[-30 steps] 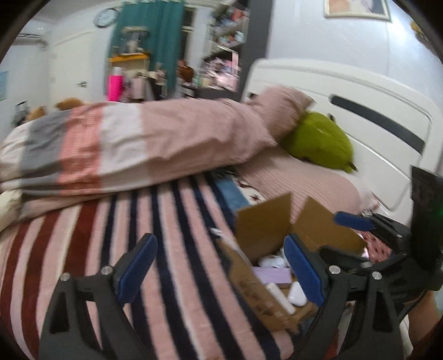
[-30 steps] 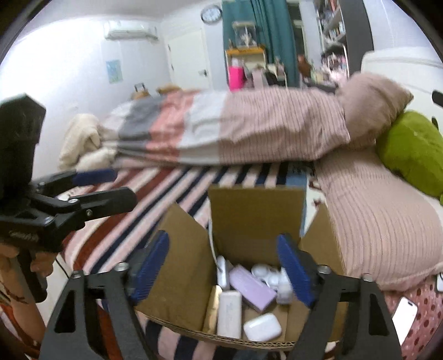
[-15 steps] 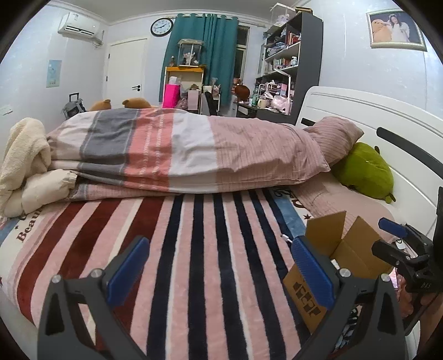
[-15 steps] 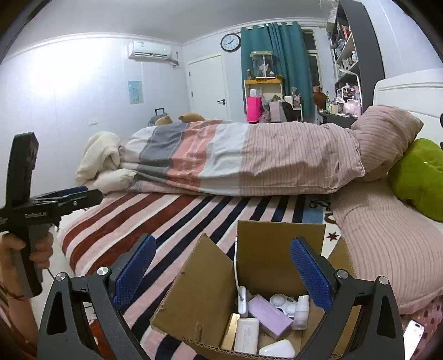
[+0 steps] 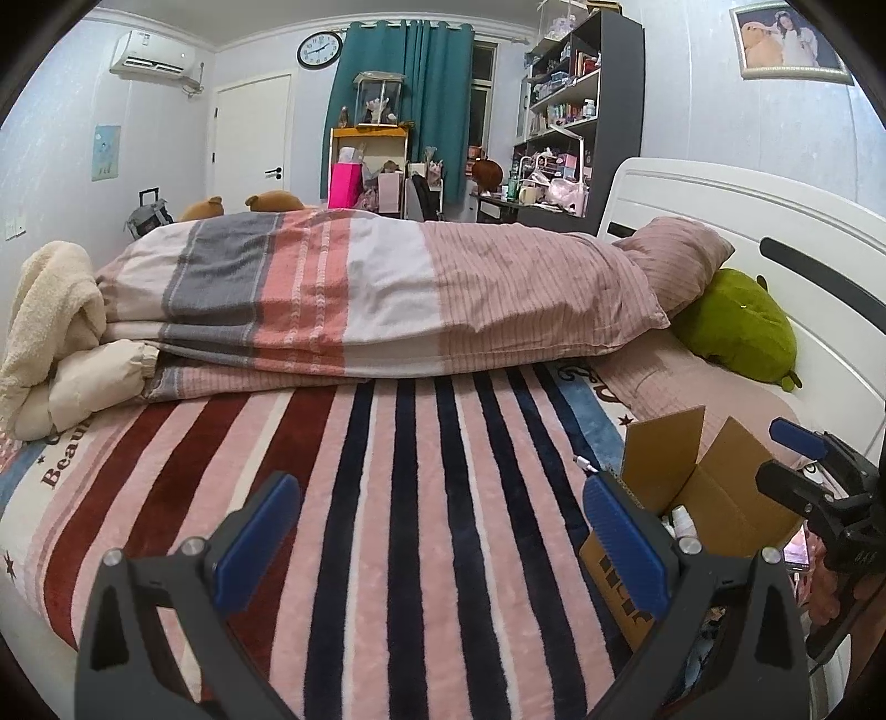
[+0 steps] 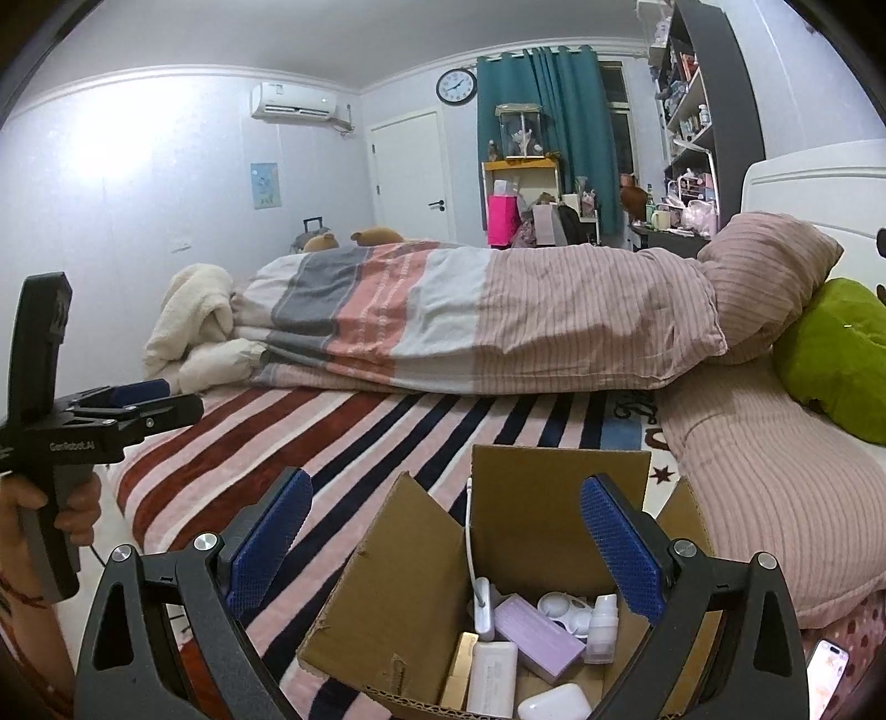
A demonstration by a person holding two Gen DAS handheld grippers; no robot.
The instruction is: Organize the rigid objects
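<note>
Hovering over the bed, the right gripper (image 6: 446, 543) has its blue-padded fingers spread wide with nothing between them, poised above the open cardboard box (image 6: 421, 587). The left gripper (image 5: 443, 540) is spread just as wide and empty, hanging over the striped blanket (image 5: 398, 498) to the left of the box (image 5: 698, 498).

The box sits on the near right part of the bed, flaps up. Inside lie a purple case (image 6: 537, 637), a white power bank (image 6: 493, 684), a gold tube (image 6: 460, 667), a small spray bottle (image 6: 602, 628), a white contact-lens case (image 6: 562, 609) and a white earbud case (image 6: 554, 706). A phone (image 6: 826, 678) lies just right of the box.

Farther back a folded quilt (image 5: 360, 299) runs across the bed, with a pink pillow (image 5: 681, 266) and a green plush (image 5: 736, 327) at the white headboard (image 5: 775, 221). Against the far wall stand a teal curtain (image 5: 410, 94), a clock (image 5: 319, 49), a white door (image 5: 252, 138) and dark shelves (image 5: 581, 111).
</note>
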